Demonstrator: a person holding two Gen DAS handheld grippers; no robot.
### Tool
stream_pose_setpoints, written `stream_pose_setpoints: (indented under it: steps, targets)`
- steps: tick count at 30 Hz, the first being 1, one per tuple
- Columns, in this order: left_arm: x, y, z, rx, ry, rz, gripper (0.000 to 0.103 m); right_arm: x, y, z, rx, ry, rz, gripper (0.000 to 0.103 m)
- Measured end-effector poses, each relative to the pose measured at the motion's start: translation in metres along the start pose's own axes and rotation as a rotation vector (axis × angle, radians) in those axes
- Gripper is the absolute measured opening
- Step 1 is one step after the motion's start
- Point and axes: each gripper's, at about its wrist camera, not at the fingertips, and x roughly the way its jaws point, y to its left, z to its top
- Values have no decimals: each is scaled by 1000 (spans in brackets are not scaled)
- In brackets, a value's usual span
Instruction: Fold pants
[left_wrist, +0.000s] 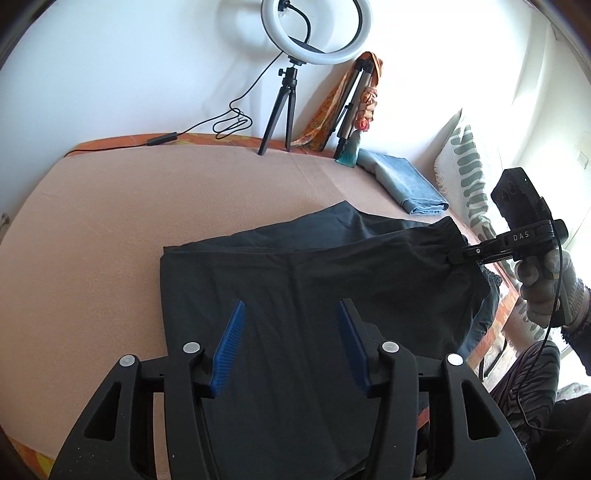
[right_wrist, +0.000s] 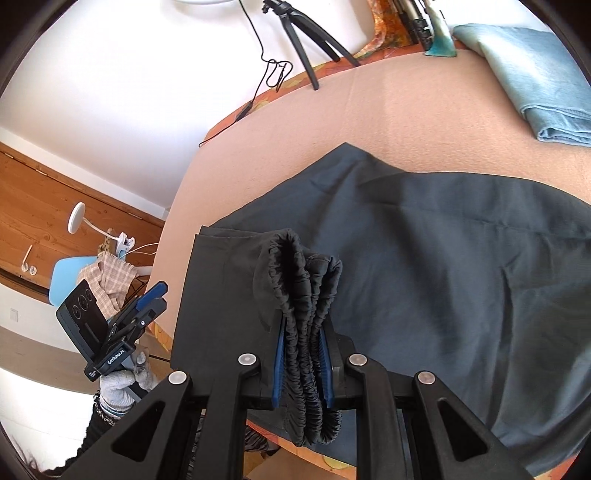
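Dark grey pants (left_wrist: 295, 280) lie partly folded on a pink-covered bed (left_wrist: 110, 221). My left gripper (left_wrist: 291, 310) is open and empty, hovering over the pants' near part. My right gripper (right_wrist: 301, 332) is shut on the gathered elastic waistband (right_wrist: 306, 280) and holds it lifted above the rest of the pants (right_wrist: 443, 240). In the left wrist view the right gripper (left_wrist: 452, 256) grips the waistband at the pants' right end. In the right wrist view the left gripper (right_wrist: 155, 295) shows at the left, off the bed's edge, jaws apart.
A ring light on a tripod (left_wrist: 288, 96) and a cable (left_wrist: 229, 122) stand at the bed's far edge. Folded light blue jeans (left_wrist: 406, 181) lie at the far right. A patterned cushion (left_wrist: 465, 166) is to the right. A blue chair (right_wrist: 70, 273) stands beyond the bed.
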Motion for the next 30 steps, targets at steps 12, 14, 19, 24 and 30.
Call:
stream_pose_setpoints:
  steps: [12,14,19,24,30]
  targets:
    - [17,-9,3,2,29,-29,52,-69,-72,-9,57,-54,-121,15]
    - [16,-5,4,-17,27,-23,52,-79,-84,-11,75,-65,-139,15]
    - [19,-7,3,-13,37,-17,52,-99,-109,-14,105,-76,-204,15]
    - [21,-14,0,9,50,-22,57,-112,-129,-16,119,-80,-277,15]
    - [27,-19,-2,10,78,-35,57,-113,-148,-16,134,-78,-343,15]
